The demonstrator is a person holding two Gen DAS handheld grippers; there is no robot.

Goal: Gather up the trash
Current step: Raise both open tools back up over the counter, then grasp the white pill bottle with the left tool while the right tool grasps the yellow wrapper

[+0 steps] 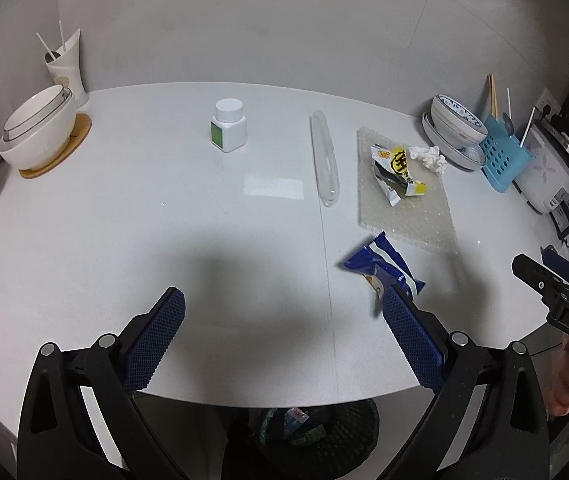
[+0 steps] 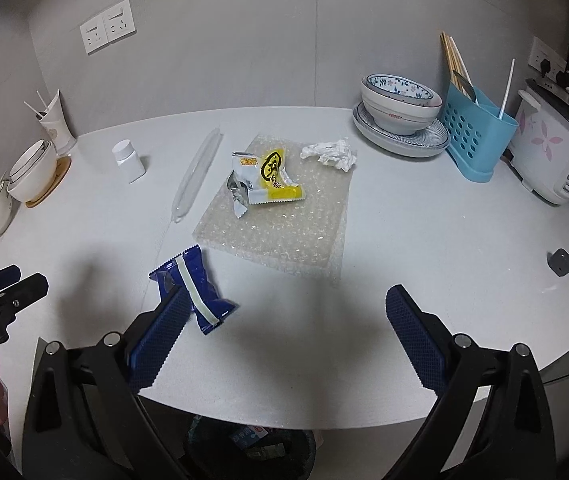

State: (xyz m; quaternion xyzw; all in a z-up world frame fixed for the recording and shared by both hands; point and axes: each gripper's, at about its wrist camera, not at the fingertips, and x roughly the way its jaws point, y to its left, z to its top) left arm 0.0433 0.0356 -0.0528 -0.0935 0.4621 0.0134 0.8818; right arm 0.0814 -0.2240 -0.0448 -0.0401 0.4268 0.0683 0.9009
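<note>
A blue snack wrapper [image 1: 384,268] [image 2: 192,288] lies on the white table near its front edge. My left gripper [image 1: 284,304] is open, and its right fingertip overlaps the wrapper's near end in the view. My right gripper [image 2: 288,304] is open too, with its left fingertip over the same wrapper. Neither holds anything. Farther back, a yellow-and-silver wrapper [image 1: 398,168] [image 2: 272,176] rests on a bubble-wrap sheet [image 1: 404,216] [image 2: 284,232], and a crumpled tissue [image 1: 430,156] [image 2: 330,152] lies at the sheet's far corner. A clear plastic sleeve [image 1: 324,160] [image 2: 198,176] lies left of the sheet. A dark mesh trash bin [image 1: 324,436] [image 2: 252,444] with some litter stands under the table edge.
A white pill bottle [image 1: 228,126] [image 2: 126,160] stands mid-table. Stacked white bowls [image 1: 40,128] on a wooden coaster sit at the left. Patterned bowls [image 2: 400,108], a blue utensil holder [image 2: 476,132] and a rice cooker [image 2: 552,148] line the right. A small dark object [image 2: 560,262] lies near the right edge.
</note>
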